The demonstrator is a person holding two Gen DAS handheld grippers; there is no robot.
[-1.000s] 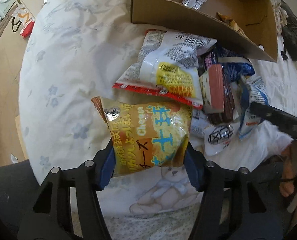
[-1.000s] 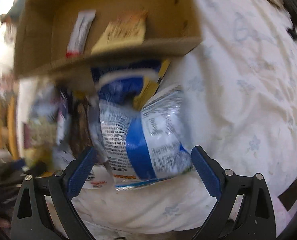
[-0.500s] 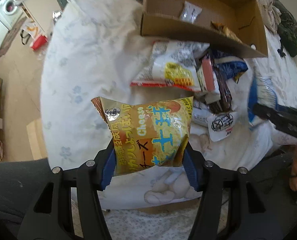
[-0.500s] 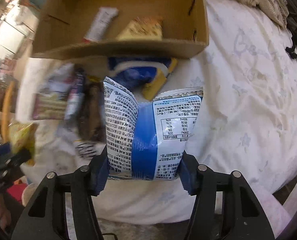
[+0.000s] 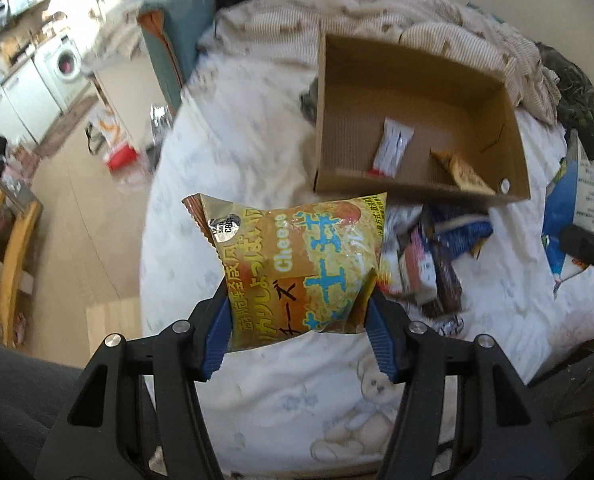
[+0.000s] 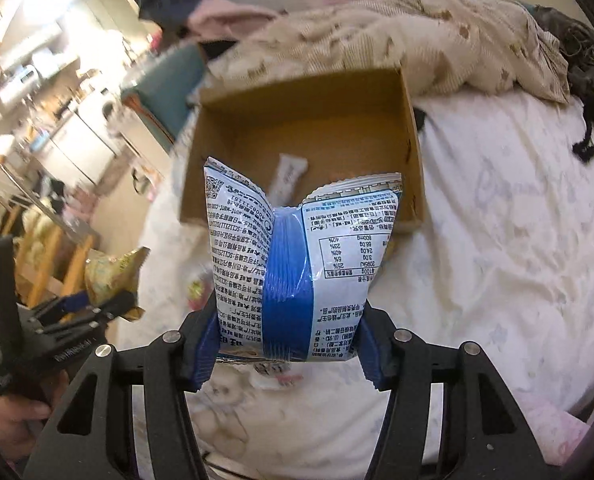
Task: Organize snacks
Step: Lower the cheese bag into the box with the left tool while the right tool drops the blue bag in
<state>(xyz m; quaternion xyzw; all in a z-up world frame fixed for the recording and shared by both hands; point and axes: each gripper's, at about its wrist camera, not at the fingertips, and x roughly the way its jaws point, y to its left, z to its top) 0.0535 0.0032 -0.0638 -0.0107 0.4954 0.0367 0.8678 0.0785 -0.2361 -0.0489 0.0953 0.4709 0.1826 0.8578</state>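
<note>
Holding both bags clear of the bed: left gripper point(image 5: 299, 322) clamps cheese snack bag point(image 5: 297, 264), right gripper point(image 6: 287, 342) clamps blue-and-white bag point(image 6: 301, 268), presumably bound for cardboard box point(image 5: 397, 186).

A white floral bedsheet point(image 5: 257, 128) is covering the bed, with a teddy bear print point(image 5: 373, 384) lying near its front edge. A striped beige blanket point(image 6: 437, 36) is bunching along the far edge, and a dark garment point(image 5: 573, 96) is lying at the far right corner. Beyond the bed's left edge, a washing machine point(image 5: 67, 62) is standing against the wall, a red-and-white bag point(image 5: 115, 148) is sitting on the wooden floor point(image 5: 77, 208), and a wooden chair point(image 5: 9, 248) is standing at the left.
</note>
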